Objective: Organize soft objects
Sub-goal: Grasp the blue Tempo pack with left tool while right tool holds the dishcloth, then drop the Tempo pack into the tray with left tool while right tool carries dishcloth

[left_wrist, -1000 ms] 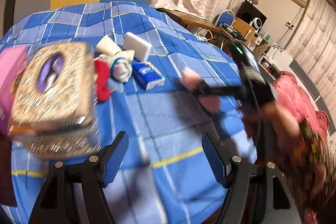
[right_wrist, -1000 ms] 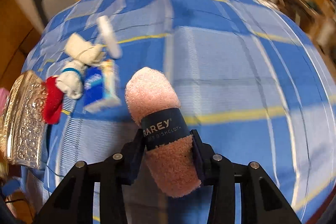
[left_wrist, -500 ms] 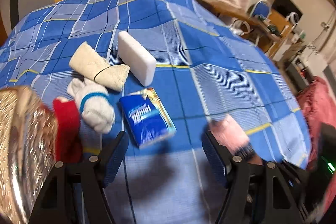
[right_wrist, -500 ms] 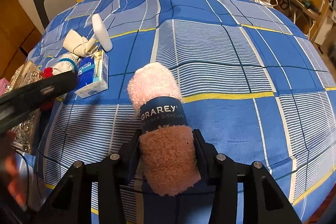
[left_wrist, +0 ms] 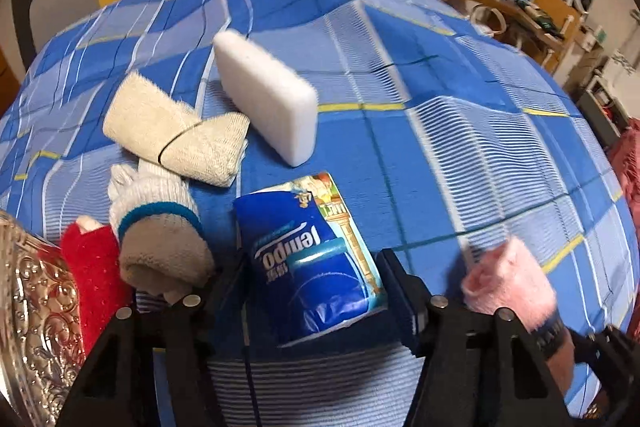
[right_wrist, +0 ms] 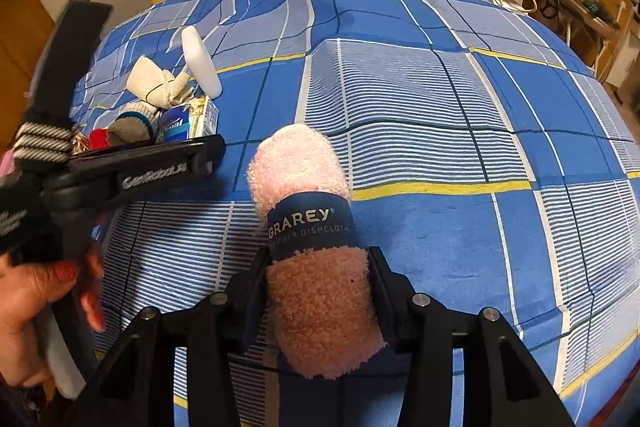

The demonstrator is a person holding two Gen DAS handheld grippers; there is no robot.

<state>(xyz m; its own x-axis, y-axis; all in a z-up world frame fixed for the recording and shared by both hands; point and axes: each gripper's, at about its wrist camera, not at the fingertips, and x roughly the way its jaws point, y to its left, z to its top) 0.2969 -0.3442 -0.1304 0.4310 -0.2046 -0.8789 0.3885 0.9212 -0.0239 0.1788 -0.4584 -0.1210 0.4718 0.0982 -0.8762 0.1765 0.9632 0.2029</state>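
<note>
A blue Tempo tissue pack (left_wrist: pixel 308 259) lies on the blue checked bedspread (left_wrist: pixel 460 131), between the fingers of my left gripper (left_wrist: pixel 312 279). Its jaws are closing around the pack, and the pads do not visibly squeeze it. My right gripper (right_wrist: pixel 318 267) is shut on a rolled pink dishcloth (right_wrist: pixel 308 211) with a dark paper band, held just above the spread. The same pink roll (left_wrist: pixel 508 279) shows at the lower right of the left wrist view. The left gripper's black body (right_wrist: pixel 160 171) shows in the right wrist view, held by a hand (right_wrist: pixel 36 307).
Behind the pack lie a white sponge block (left_wrist: pixel 268 99), a rolled beige cloth (left_wrist: pixel 176 131), a white knit glove with a teal band (left_wrist: pixel 160 227) and a red knit piece (left_wrist: pixel 92 267). An ornate silver box (left_wrist: pixel 28 307) sits at the left edge. A wooden table (right_wrist: pixel 576 3) stands beyond the bed.
My left gripper swung from beside the silver box forward and down over the tissue pack, and its jaws have narrowed. The right gripper kept still with the pink roll.
</note>
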